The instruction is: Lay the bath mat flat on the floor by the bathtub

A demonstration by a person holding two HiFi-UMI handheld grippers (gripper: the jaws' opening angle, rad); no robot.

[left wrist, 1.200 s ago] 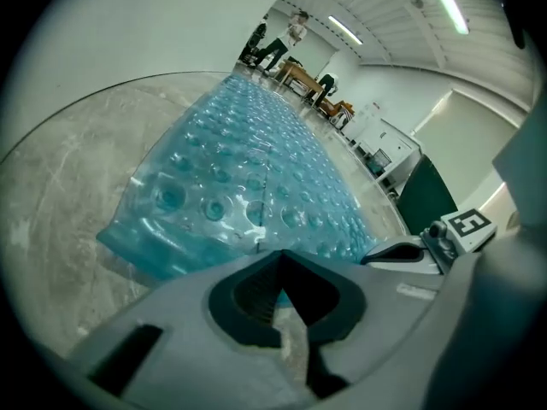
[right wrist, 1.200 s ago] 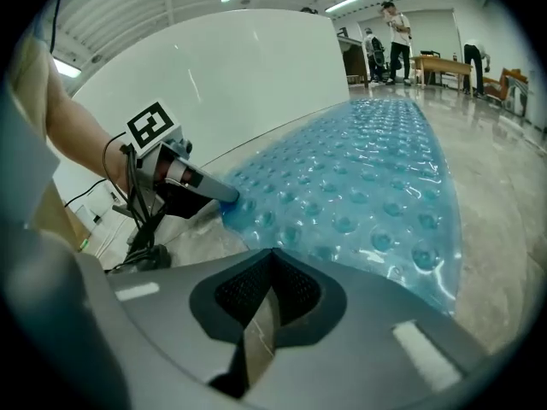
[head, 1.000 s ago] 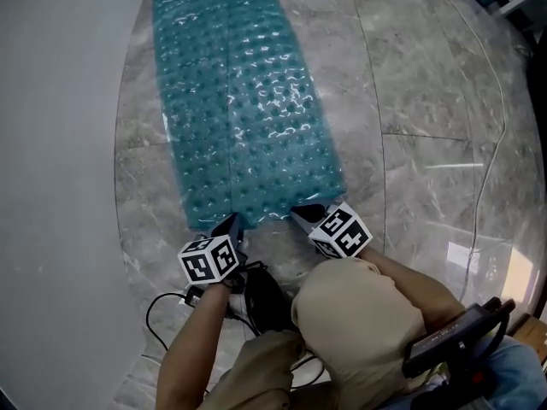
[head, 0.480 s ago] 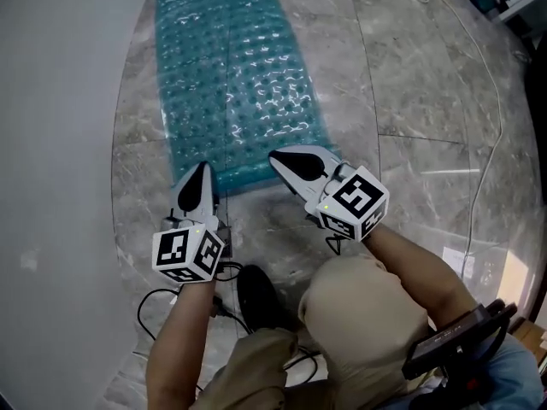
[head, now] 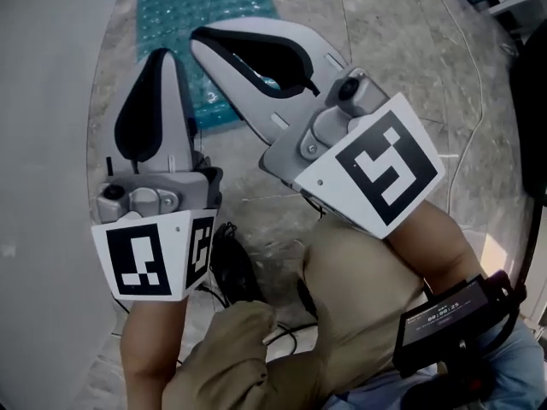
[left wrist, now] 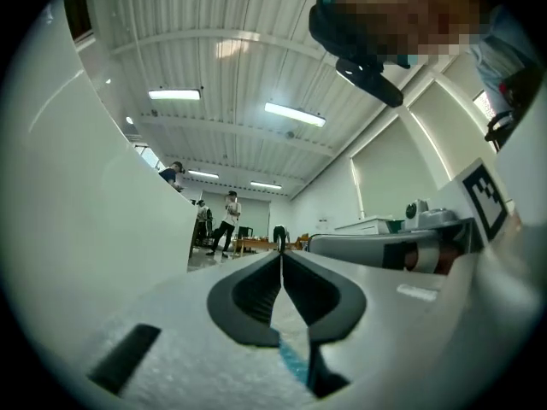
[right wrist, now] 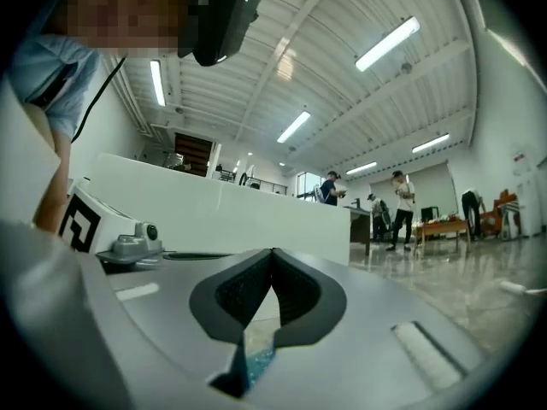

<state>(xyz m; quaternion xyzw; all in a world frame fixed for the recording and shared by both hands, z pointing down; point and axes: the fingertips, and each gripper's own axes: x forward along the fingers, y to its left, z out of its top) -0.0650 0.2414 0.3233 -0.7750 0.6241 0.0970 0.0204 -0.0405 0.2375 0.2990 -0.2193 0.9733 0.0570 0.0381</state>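
The teal bubbled bath mat (head: pixel 205 15) lies flat on the marble floor (head: pixel 385 58), alongside the white bathtub wall (head: pixel 51 101). Both grippers are lifted off it, close to the head camera and tilted up. My left gripper (head: pixel 162 54) is just starting to open; its tips look together in the left gripper view (left wrist: pixel 280 253), with nothing between them. My right gripper (head: pixel 198 34) is shut and empty, tips meeting (right wrist: pixel 273 251). A sliver of teal mat shows below the jaws in both gripper views (left wrist: pixel 293 364) (right wrist: pixel 256 361).
A thin white cable (head: pixel 479 67) runs over the floor at the right. Black cables (head: pixel 231 272) lie by the person's knee. The gripper views look up at a hall ceiling with people standing far off (left wrist: pixel 228 220) (right wrist: pixel 402 199).
Both grippers let go of the mat's near edge and rose toward the head camera. The mat stays flat on the floor by the tub.
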